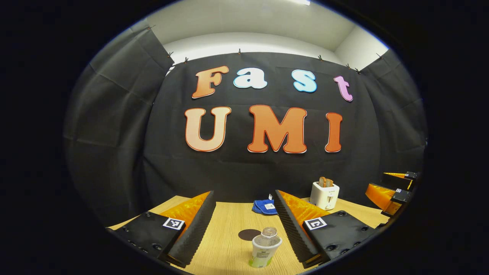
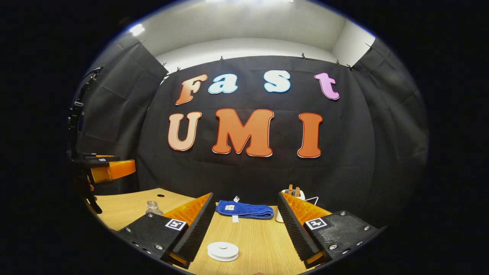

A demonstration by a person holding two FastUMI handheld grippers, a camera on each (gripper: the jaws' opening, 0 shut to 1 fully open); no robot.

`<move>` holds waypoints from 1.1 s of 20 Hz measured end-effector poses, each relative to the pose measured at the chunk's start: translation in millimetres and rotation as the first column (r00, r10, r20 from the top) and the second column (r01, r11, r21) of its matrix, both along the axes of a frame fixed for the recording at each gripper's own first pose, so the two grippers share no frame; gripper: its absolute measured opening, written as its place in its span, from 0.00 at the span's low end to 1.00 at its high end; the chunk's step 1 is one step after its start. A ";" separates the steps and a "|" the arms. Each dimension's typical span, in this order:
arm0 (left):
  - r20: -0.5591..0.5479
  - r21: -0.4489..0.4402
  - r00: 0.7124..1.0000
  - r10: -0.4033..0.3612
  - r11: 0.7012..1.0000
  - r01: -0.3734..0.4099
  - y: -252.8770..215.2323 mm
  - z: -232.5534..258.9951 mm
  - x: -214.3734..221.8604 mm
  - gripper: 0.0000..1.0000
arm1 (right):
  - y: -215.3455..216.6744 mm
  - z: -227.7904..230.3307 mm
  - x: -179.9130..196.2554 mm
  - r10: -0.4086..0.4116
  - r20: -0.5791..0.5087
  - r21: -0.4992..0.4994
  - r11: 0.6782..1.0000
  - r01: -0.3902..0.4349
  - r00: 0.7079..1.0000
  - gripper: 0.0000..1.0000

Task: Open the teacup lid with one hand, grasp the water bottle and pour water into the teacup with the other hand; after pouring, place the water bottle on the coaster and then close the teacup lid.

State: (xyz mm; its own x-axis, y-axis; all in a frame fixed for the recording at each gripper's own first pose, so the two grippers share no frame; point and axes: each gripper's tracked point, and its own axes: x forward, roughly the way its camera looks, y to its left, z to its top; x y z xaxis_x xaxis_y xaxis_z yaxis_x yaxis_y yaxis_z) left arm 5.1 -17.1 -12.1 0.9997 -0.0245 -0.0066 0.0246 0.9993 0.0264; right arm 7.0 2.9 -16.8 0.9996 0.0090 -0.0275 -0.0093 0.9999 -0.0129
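Left gripper [image 1: 244,225]: fingers spread wide, nothing between the ribbed pads [image 1: 198,229], raised above a wooden table [image 1: 225,229] with pale straight grain. Clear plastic water bottle [image 1: 264,246] upright between the fingers, near the lower edge of the left gripper view, touching neither pad; light label around the body, neck uncapped, base cut off by the view's edge. Round dark coaster [image 1: 249,234] flat on the table just behind and left of the bottle, partly hidden by it. Folded blue cloth [image 1: 264,206] farther back near the table's far edge; white toaster [image 1: 324,194] with slices in its slots to the right. Right gripper at the right edge, partly cut off.

Right gripper [image 2: 244,225]: fingers likewise apart, holding nothing. White round teacup lid [image 2: 223,251] with a central knob on the table between the fingers, closer to the left pad; cup body below it hard to make out. Blue cloth lying long and flat behind; toaster mostly hidden behind the right finger. Bottle top visible at left behind the left finger. Left gripper raised at the far left edge, with part of a hand [image 2: 90,187] below it. Bare table surface between lid and cloth.
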 end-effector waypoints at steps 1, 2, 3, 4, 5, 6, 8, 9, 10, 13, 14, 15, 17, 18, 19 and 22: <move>0.001 -0.001 1.000 0.003 1.000 -0.003 -0.1 0.4 -0.1 0.98 | -1.2 -0.1 1.0 -0.003 0.000 -0.002 1.000 0.003 1.000 0.97; 0.002 0.004 1.000 0.003 1.000 -0.003 -0.5 -0.7 -0.1 0.98 | -0.9 -0.1 0.8 -0.001 0.000 0.002 1.000 0.001 1.000 0.97; 0.006 0.010 1.000 0.002 1.000 -0.002 -2.0 -0.7 -0.2 0.98 | 0.2 -0.6 1.4 0.005 -0.001 0.010 1.000 -0.005 1.000 0.97; 0.003 0.012 1.000 0.004 1.000 -0.004 -2.3 -1.7 0.0 0.99 | 2.4 -2.0 1.4 0.011 -0.005 0.020 1.000 -0.011 1.000 0.97; -0.001 0.014 1.000 0.002 1.000 -0.002 -3.4 -3.5 -0.3 0.98 | 4.0 -4.8 2.0 0.020 -0.011 0.027 0.999 -0.020 1.000 0.97; -0.003 0.016 1.000 -0.001 1.000 0.001 -5.8 -4.5 -0.1 0.98 | 4.3 -8.1 2.6 0.023 -0.019 0.032 0.999 -0.023 1.000 0.97; -0.009 0.027 1.000 -0.001 1.000 0.002 -5.4 -7.6 -0.7 0.98 | 4.8 -16.9 4.0 0.027 -0.038 0.032 0.999 -0.026 0.999 0.97; -0.011 0.031 1.000 0.000 1.000 0.000 -5.1 -9.3 -0.7 0.98 | 6.2 -22.7 3.7 0.032 -0.049 0.036 0.999 -0.031 0.998 0.97; -0.013 0.033 1.000 -0.001 0.999 0.002 -5.2 -12.2 -1.8 0.98 | 9.3 -28.8 3.4 0.042 -0.062 0.043 0.998 -0.039 0.997 0.97; -0.038 0.033 0.999 -0.029 0.999 0.030 -12.0 -29.4 -7.7 0.98 | 13.9 -50.4 8.9 0.057 -0.110 0.046 0.998 -0.052 0.992 0.97; -0.051 0.037 0.998 -0.031 0.999 0.033 -11.0 -37.2 -8.9 0.98 | 14.2 -58.2 11.6 0.055 -0.128 0.040 0.998 -0.050 0.990 0.97; -0.062 0.042 0.998 -0.032 0.999 0.034 -10.3 -43.8 -10.6 0.98 | 16.2 -68.4 13.2 0.056 -0.146 0.035 0.998 -0.051 0.988 0.97; -0.085 0.036 0.996 -0.038 0.999 0.041 -11.3 -58.1 -15.3 0.98 | 24.2 -86.4 16.4 0.077 -0.180 0.037 0.997 -0.072 0.981 0.96; -0.099 0.030 0.994 -0.045 0.998 0.048 -12.3 -66.0 -16.6 0.98 | 29.2 -94.4 18.0 0.096 -0.195 0.044 0.995 -0.089 0.976 0.96; -0.111 0.026 0.993 -0.051 0.998 0.054 -12.8 -72.1 -18.5 0.98 | 35.2 -103.3 18.8 0.118 -0.213 0.054 0.993 -0.109 0.970 0.99; -0.122 0.046 0.991 -0.056 0.997 0.062 -10.3 -83.8 -21.5 0.98 | 52.0 -130.3 20.4 0.178 -0.273 0.072 0.984 -0.164 0.945 0.94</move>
State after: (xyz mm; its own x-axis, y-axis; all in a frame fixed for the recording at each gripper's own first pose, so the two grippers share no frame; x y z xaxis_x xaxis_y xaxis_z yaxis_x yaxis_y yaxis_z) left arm -16.4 -27.4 -95.9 0.9883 -0.0803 -0.1297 0.0898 0.9936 0.0688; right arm 27.4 54.9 -147.1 0.9359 0.1873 -0.2983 -0.1767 0.9823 0.0624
